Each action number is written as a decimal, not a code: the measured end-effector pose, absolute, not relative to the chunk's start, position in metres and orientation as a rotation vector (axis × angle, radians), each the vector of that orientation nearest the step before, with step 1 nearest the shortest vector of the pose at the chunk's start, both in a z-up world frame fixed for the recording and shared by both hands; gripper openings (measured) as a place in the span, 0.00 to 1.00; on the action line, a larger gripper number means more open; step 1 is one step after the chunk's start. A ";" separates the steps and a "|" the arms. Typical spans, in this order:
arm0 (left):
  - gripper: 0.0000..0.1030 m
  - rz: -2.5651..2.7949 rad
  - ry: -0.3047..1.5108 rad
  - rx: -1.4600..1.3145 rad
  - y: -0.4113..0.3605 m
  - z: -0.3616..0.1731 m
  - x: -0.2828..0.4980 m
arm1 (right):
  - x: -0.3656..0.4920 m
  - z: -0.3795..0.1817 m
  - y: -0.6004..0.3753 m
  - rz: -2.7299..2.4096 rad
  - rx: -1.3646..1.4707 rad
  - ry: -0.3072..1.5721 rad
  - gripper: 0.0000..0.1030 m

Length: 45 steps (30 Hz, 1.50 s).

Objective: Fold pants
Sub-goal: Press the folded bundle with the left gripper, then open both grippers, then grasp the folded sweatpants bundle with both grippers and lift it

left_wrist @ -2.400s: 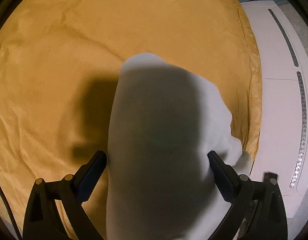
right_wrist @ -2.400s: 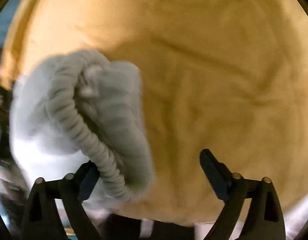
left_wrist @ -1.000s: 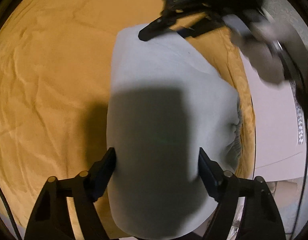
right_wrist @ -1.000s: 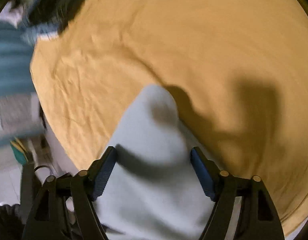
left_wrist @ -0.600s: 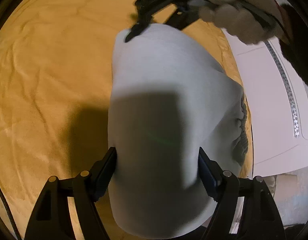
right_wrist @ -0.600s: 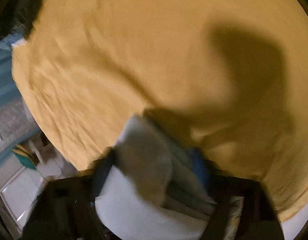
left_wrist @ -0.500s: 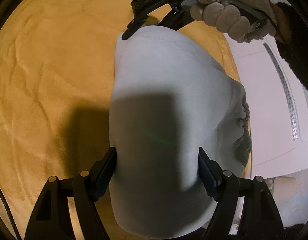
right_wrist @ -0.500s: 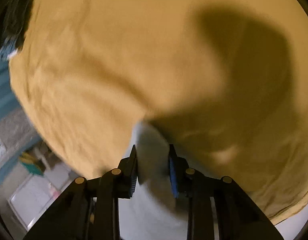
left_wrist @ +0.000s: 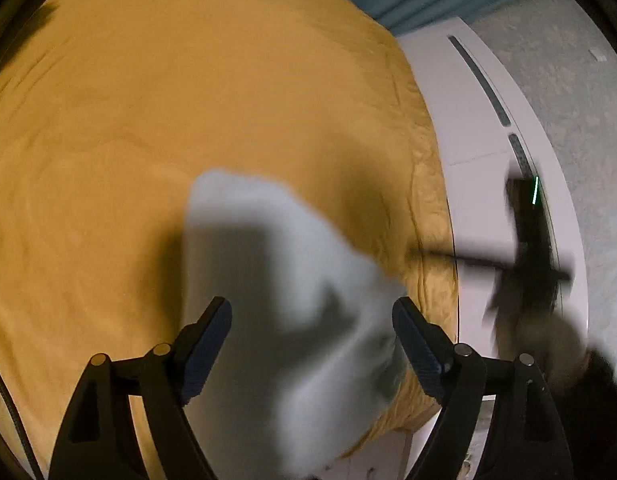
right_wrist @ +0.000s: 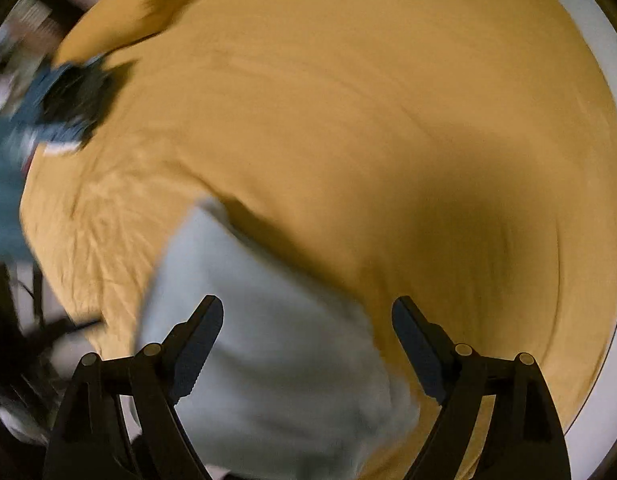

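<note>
While the left wrist view is blurred, the left tongs (left_wrist: pixel 311 346) stand wide open, holding nothing, above the pale grey pants (left_wrist: pixel 276 280), which lie bunched on the orange-covered surface (left_wrist: pixel 148 120) close to its edge beside the white unit (left_wrist: pixel 488 200). The right tongs (right_wrist: pixel 306 344), in the right wrist view, are likewise spread wide and empty over the pants, again near that edge. Judged risk: with neither tool gripping, the loose bundle could slump or slide off the edge, since the fabric looks soft and unevenly stacked; a careless regrasp may catch one layer only and undo the fold.
</note>
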<state>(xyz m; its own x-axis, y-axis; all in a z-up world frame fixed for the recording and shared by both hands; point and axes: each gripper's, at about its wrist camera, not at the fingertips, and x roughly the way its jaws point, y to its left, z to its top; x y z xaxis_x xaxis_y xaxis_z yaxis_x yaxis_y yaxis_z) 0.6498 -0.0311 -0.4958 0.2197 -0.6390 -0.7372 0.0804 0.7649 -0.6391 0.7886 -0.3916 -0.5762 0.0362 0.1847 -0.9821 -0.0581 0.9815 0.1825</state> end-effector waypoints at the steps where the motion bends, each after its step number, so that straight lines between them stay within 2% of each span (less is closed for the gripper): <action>1: 0.80 -0.539 1.283 -0.498 -0.044 -0.504 0.666 | 0.775 -0.586 -0.406 0.152 0.165 1.544 0.86; 3: 0.80 -0.545 1.342 -0.442 -0.061 -0.527 0.693 | 0.748 -0.626 -0.446 0.065 0.402 1.594 0.85; 6: 0.77 -0.514 1.464 -0.333 -0.078 -0.570 0.720 | 0.730 -0.667 -0.486 -0.092 0.580 1.489 0.64; 9: 0.77 -0.526 1.487 -0.270 -0.085 -0.565 0.724 | 0.729 -0.697 -0.502 -0.106 0.739 1.497 0.64; 11: 0.77 -0.510 1.480 -0.259 -0.084 -0.546 0.722 | 0.725 -0.679 -0.497 -0.056 0.695 1.474 0.64; 15: 0.80 -0.698 1.493 -0.243 -0.135 -0.508 0.741 | 0.675 -0.644 -0.507 -0.052 0.724 1.426 0.81; 17: 0.80 -0.809 1.551 -0.121 -0.178 -0.512 0.752 | 0.648 -0.642 -0.516 -0.050 0.827 1.430 0.81; 20: 0.80 -0.976 1.705 0.112 -0.258 -0.547 0.754 | 0.599 -0.672 -0.507 -0.064 1.031 1.450 0.81; 21: 0.80 -1.034 1.809 0.186 -0.285 -0.570 0.749 | 0.582 -0.687 -0.505 -0.071 1.120 1.454 0.81; 23: 0.80 -1.060 1.927 0.320 -0.309 -0.602 0.739 | 0.560 -0.710 -0.495 -0.060 1.286 1.422 0.81; 26: 0.81 -1.102 1.944 0.553 -0.337 -0.624 0.720 | 0.545 -0.728 -0.489 -0.012 1.484 1.321 0.81; 27: 0.78 -1.131 1.929 0.580 -0.338 -0.621 0.714 | 0.541 -0.730 -0.490 -0.014 1.497 1.300 0.78; 28: 0.49 -1.142 1.894 0.599 -0.336 -0.616 0.709 | 0.540 -0.731 -0.488 -0.040 1.476 1.290 0.55; 29: 0.41 -1.126 1.843 0.651 -0.335 -0.613 0.706 | 0.538 -0.730 -0.484 -0.055 1.447 1.298 0.36; 30: 0.32 -1.097 1.806 0.692 -0.340 -0.610 0.705 | 0.538 -0.723 -0.483 -0.063 1.393 1.295 0.25; 31: 0.31 -1.069 1.753 0.731 -0.337 -0.607 0.705 | 0.537 -0.711 -0.483 -0.058 1.352 1.250 0.20; 33: 0.30 -1.043 1.719 0.731 -0.336 -0.610 0.706 | 0.538 -0.684 -0.476 -0.039 1.219 1.208 0.18; 35: 0.31 -1.028 1.762 0.675 -0.332 -0.625 0.710 | 0.537 -0.685 -0.474 -0.059 1.132 1.264 0.18; 38: 0.34 -0.983 1.857 0.473 -0.309 -0.644 0.733 | 0.524 -0.734 -0.469 -0.096 1.211 1.375 0.17; 39: 0.35 -0.979 1.852 0.437 -0.305 -0.644 0.734 | 0.525 -0.735 -0.473 -0.089 1.203 1.373 0.17; 41: 0.41 -0.976 1.833 0.387 -0.298 -0.634 0.732 | 0.523 -0.737 -0.474 -0.055 1.243 1.373 0.23; 42: 0.44 -0.975 1.801 0.373 -0.293 -0.619 0.729 | 0.520 -0.736 -0.479 -0.049 1.289 1.381 0.37; 43: 0.46 -0.963 1.765 0.369 -0.288 -0.602 0.731 | 0.515 -0.734 -0.487 -0.047 1.336 1.396 0.58; 44: 0.50 -0.962 1.719 0.334 -0.277 -0.581 0.729 | 0.510 -0.728 -0.493 -0.040 1.343 1.394 0.65; 45: 0.61 -0.977 1.668 0.244 -0.258 -0.556 0.728 | 0.506 -0.719 -0.496 -0.038 1.318 1.390 0.68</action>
<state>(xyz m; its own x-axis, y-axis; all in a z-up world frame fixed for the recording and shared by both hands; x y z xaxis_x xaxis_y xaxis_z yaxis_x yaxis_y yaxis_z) 0.7278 -0.2585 -0.5561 -0.3473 -0.3190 -0.8818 0.6128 0.6346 -0.4709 0.5064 -0.4959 -0.7189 0.2953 0.6492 -0.7009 0.6866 0.3659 0.6282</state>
